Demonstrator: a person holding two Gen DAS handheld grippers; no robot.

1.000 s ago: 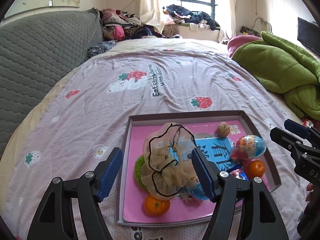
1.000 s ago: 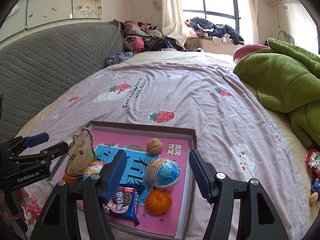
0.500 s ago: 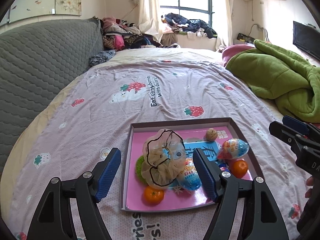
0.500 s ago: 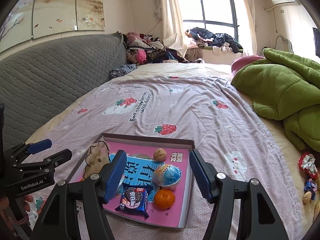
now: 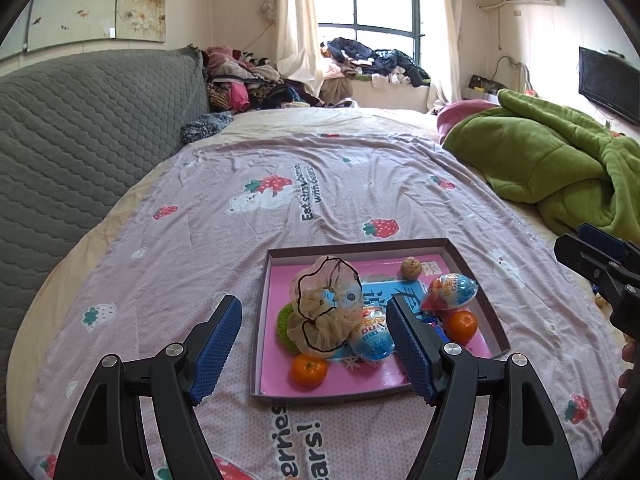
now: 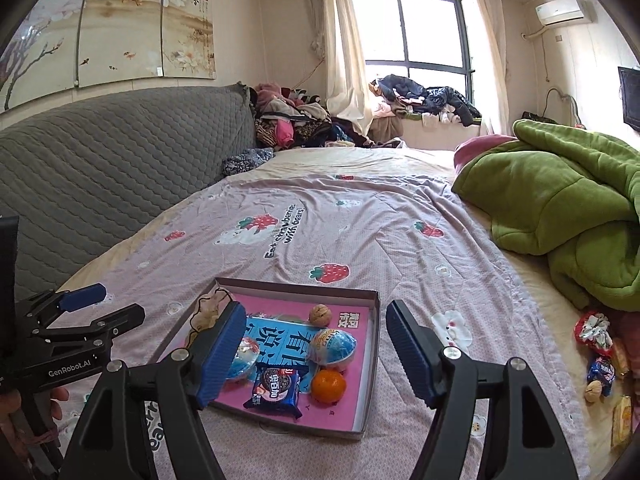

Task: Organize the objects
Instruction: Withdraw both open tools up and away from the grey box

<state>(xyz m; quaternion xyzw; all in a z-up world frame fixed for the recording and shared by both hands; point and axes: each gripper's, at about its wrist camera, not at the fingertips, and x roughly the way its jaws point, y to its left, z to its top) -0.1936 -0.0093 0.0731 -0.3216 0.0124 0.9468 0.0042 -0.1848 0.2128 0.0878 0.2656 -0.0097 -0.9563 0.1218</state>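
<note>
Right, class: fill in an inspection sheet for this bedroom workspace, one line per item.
Surface: pink strawberry-print bedspread.
Job's things: shallow box holding two tangerines, walnut, two egg toys, cookie pack, sheer scrunchie.
Clutter: wrapped snacks loose at the bed's right edge; green blanket.
Grippers: left gripper and right gripper open, empty; right jaws have just been opening.
Cables: one by the window wall.
Surroundings: clothes piles, window, TV.

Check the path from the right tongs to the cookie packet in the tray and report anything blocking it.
Nothing visible blocks it. The right tongs are open and empty above the tray, and the cookie packet lies uncovered at the near edge, an orange beside it.
</note>
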